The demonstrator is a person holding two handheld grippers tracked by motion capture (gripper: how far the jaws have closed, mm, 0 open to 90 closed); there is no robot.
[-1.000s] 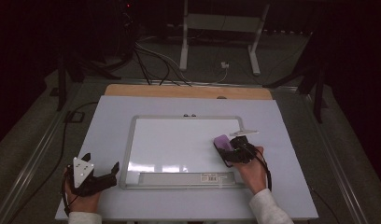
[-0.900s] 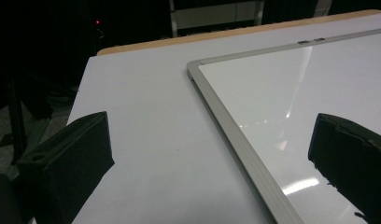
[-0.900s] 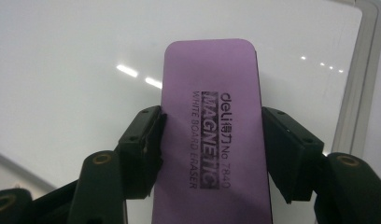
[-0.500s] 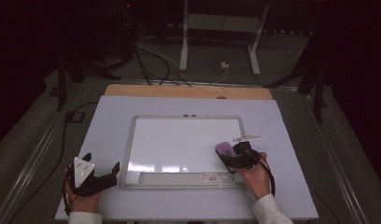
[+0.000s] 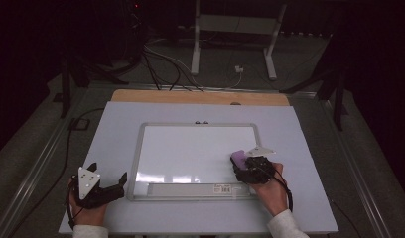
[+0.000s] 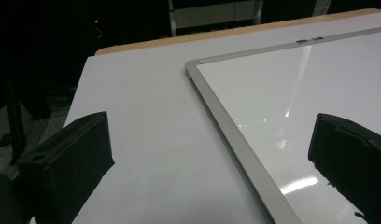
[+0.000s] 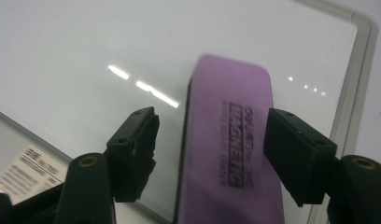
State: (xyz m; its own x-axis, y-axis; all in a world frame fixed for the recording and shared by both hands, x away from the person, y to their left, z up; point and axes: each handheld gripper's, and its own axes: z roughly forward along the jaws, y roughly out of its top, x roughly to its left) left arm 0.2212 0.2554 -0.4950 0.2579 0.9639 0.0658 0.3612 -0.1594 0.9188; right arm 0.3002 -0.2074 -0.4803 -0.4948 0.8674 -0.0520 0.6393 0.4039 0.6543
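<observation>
A whiteboard (image 5: 190,148) with a silver frame lies flat on the white table (image 5: 116,129). A purple magnetic eraser (image 5: 238,157) rests on the board near its right edge, printed side up (image 7: 230,154). My right gripper (image 5: 241,163) straddles the eraser. Its jaws have just been opening, and a gap shows between its left pad (image 7: 142,135) and the eraser (image 7: 212,119). My left gripper (image 5: 108,172) rests on the table at the board's near left corner, open, with only table and board frame (image 6: 226,130) between its jaws.
A pen tray with a barcode label (image 5: 225,189) runs along the board's near edge. A wooden strip (image 5: 200,97) lines the table's far side. Beyond it on the floor are cables (image 5: 166,59) and a white stand (image 5: 235,29).
My right hand and the eraser have shifted slightly toward the board's near edge, and the right jaws have spread apart. The left hand has stayed put.
</observation>
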